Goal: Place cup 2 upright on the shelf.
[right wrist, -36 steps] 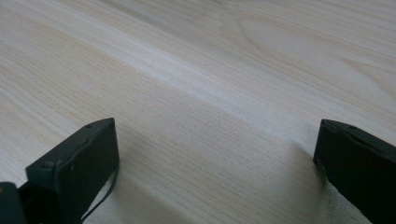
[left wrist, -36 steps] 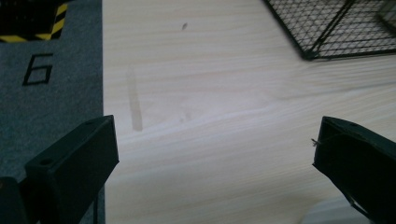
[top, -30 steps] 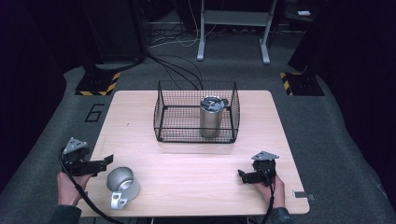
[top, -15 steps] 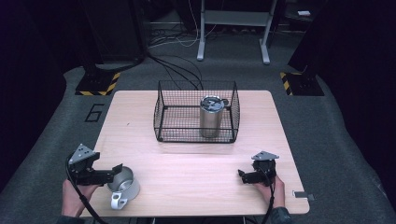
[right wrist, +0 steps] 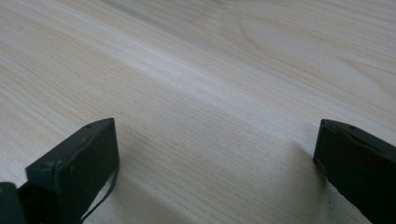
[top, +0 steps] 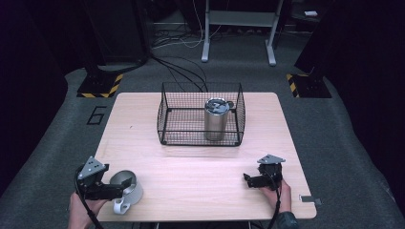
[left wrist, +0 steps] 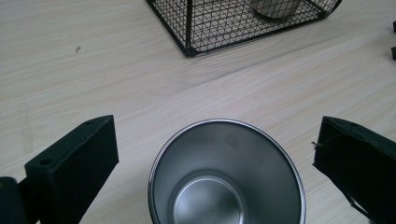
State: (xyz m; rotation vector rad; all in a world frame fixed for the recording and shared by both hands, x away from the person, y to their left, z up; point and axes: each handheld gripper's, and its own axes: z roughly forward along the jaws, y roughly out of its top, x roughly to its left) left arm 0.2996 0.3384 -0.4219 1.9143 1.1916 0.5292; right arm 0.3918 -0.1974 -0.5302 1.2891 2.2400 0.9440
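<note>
A steel mug [top: 128,187] with a pale handle [top: 119,206] sits near the table's front left corner. My left gripper [top: 118,190] is open around it. In the left gripper view the mug's open mouth [left wrist: 224,186] faces the camera, and my left gripper [left wrist: 217,154] has a jaw on either side of it, each with a gap to the rim. A lidded steel tumbler [top: 216,121] stands upright inside a black wire basket [top: 165,119] at the table's middle back. My right gripper [top: 248,180] is open at the front right, over bare wood [right wrist: 217,158].
The basket's near corner [left wrist: 189,46] and the tumbler's base [left wrist: 275,5] lie beyond the mug. A small grey tag [top: 308,199] lies at the table's front right edge. Cables and stand legs [top: 205,52] sit on the floor behind the table.
My left gripper has moved right and forward to the mug, so its jaws now stand on both sides of it. The right gripper has stayed still.
</note>
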